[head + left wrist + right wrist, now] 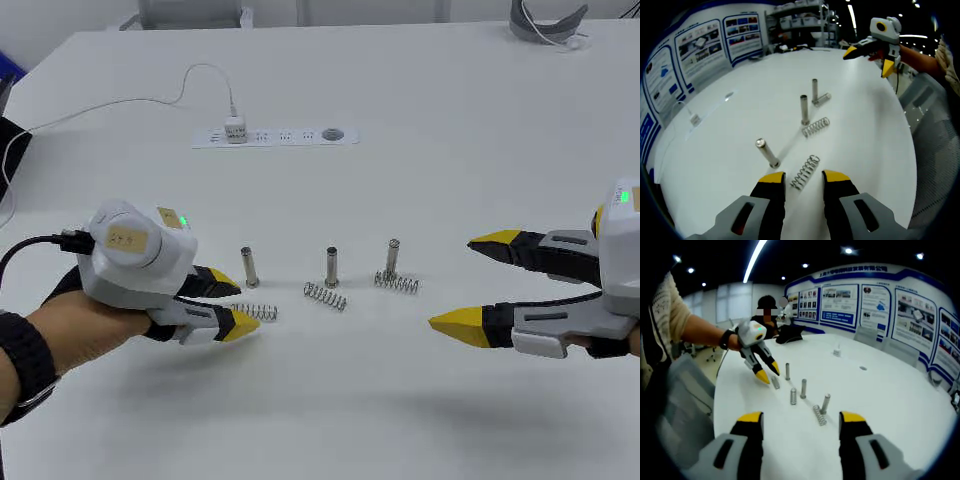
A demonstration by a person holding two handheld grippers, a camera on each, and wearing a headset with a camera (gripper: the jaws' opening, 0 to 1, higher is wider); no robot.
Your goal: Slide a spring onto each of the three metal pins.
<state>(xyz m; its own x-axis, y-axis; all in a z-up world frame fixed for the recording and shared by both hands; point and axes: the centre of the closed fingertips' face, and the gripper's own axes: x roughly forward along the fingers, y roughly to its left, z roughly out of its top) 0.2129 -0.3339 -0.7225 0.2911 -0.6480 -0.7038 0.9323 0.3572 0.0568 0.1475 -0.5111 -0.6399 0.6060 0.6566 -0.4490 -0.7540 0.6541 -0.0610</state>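
Three pins [331, 267] stand upright, a spring [325, 296] lying beside each — none threaded. Left gripper [804, 176], jaws slightly apart, frames the nearest spring [805, 171] to pinch it; right gripper [456, 282] hovers wide open.

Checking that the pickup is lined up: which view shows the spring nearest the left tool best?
The left gripper view: the spring lies large and whole, in line with the gap of the open left tool. The head view shows the spring small, beside that tool's yellow tip. The right gripper view shows it tiny, far off.
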